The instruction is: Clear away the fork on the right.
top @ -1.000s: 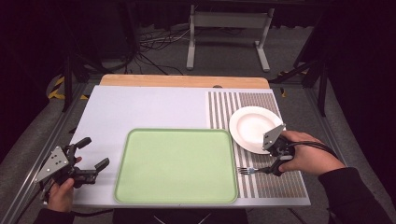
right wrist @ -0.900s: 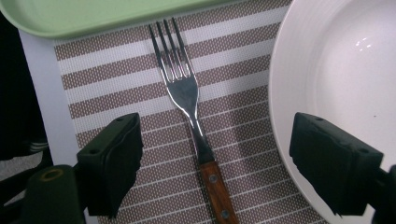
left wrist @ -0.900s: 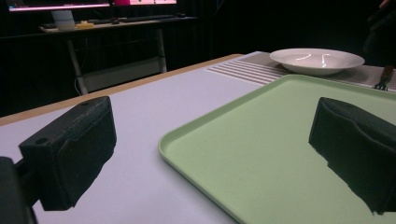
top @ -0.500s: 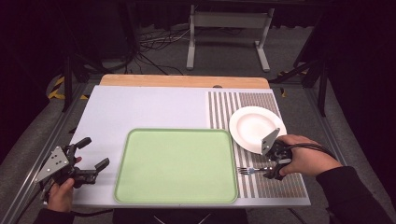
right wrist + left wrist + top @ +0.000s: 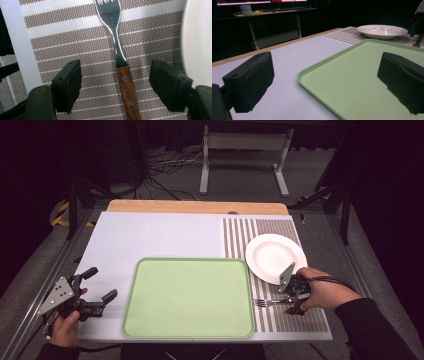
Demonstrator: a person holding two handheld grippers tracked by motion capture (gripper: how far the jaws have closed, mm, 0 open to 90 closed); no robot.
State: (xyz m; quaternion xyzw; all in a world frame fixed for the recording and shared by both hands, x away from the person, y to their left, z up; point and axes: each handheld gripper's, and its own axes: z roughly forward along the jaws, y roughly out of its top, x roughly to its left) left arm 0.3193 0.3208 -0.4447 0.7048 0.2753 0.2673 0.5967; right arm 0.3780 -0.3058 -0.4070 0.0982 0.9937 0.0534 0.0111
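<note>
A fork with a wooden handle lies on the brown striped placemat, tines toward the green tray. My right gripper hangs just over the handle. In the right gripper view its jaws stand on either side of the handle with a gap on both sides; they have just been closing. A white plate sits behind it on the mat. My left gripper rests open left of the tray, nothing between its pads.
The tray's near corner lies right in front of the left jaws. Beyond it the left gripper view shows the plate and the fork's tines. The plate's rim lies close beside the right jaw. A wooden strip borders the table's far edge.
The right hand has slid a little toward the table's front edge and settled lower over the fork's handle. The left hand and gripper have stayed put.
</note>
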